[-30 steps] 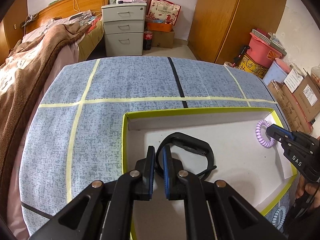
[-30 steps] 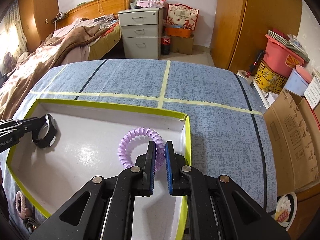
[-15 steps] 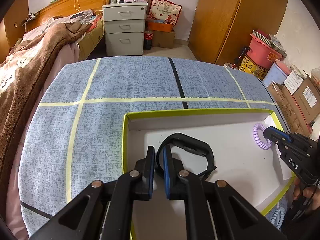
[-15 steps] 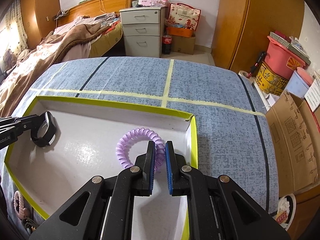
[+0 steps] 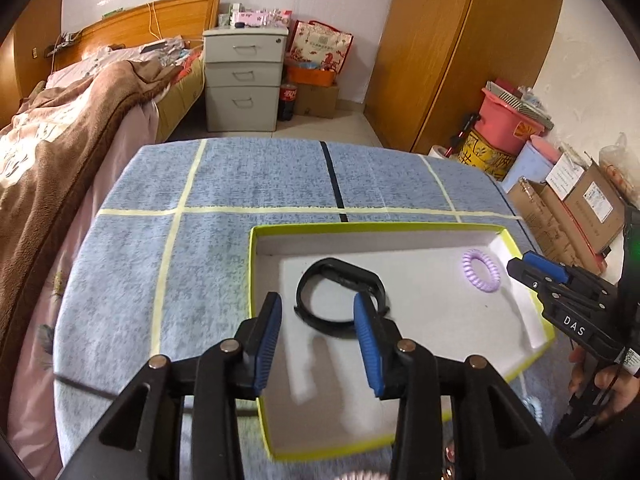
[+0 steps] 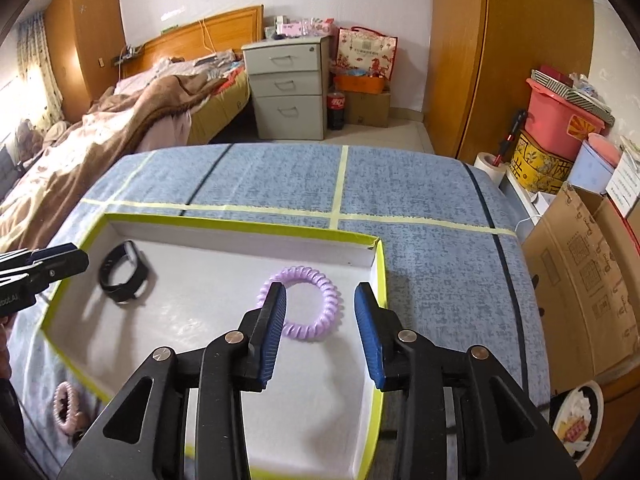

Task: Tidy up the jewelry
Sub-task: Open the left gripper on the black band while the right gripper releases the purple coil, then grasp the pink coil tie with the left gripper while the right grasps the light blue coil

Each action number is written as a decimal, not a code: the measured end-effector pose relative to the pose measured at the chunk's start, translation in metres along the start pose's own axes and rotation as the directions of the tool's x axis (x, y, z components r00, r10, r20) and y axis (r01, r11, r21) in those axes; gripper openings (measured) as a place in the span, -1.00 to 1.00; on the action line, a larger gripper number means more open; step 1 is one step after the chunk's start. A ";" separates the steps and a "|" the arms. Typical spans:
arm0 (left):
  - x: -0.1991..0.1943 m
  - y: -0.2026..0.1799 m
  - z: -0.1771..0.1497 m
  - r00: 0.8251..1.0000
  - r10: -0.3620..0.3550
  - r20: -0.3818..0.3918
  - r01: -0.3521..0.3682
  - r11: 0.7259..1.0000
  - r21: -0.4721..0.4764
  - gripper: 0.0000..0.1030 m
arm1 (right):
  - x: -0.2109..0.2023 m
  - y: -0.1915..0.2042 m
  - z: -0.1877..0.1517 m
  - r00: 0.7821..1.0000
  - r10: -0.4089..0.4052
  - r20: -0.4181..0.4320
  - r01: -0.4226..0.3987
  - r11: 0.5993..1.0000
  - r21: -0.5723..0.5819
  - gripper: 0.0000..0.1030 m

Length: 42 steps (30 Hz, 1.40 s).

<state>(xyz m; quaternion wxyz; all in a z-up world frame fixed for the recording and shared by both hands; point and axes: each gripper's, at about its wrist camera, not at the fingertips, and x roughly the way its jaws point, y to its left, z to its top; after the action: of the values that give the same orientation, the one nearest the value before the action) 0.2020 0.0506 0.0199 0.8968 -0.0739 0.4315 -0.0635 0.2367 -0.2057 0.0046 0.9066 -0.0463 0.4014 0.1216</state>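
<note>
Both my tools have just been opening: my left tool (image 5: 316, 316) stands spread and empty over the near-left part of the shallow white tray with a lime-green rim (image 5: 253, 264), with the black rubbery wristband (image 5: 340, 296) lying loose on the tray floor just beyond its pads, its long axis running across them. My right tool (image 6: 320, 312) is likewise spread and holds nothing; the lilac spiral hair tie (image 6: 301, 304) lies flat in the tray's far-right corner, just beyond it. Counted: one wristband and one lilac tie in the tray, one pink spiral tie (image 6: 66, 408) outside its near-left edge on the blue tabletop (image 6: 420, 248); I judge my left tool nearer that one.
</note>
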 end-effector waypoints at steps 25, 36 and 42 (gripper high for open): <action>-0.062 0.026 -0.102 0.999 -0.042 0.018 0.044 0.992 -0.121 -0.20 | -0.071 -0.006 -0.105 0.997 0.043 -0.059 -0.039 0.998 0.055 -0.28; -0.068 0.034 -0.120 0.999 -0.037 0.008 0.038 0.988 -0.148 -0.15 | -0.061 0.004 -0.125 0.992 0.052 -0.118 -0.048 0.998 0.037 -0.28; -0.064 0.032 -0.123 0.999 -0.042 -0.010 0.040 0.990 -0.138 -0.15 | -0.063 0.010 -0.130 0.993 0.014 -0.118 -0.012 1.000 0.019 -0.28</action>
<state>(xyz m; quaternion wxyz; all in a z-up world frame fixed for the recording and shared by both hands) 0.0682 0.0841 -0.0131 0.8853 -0.1442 0.4389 -0.0526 0.1005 -0.2313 -0.0358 0.8809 -0.0425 0.4556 0.1211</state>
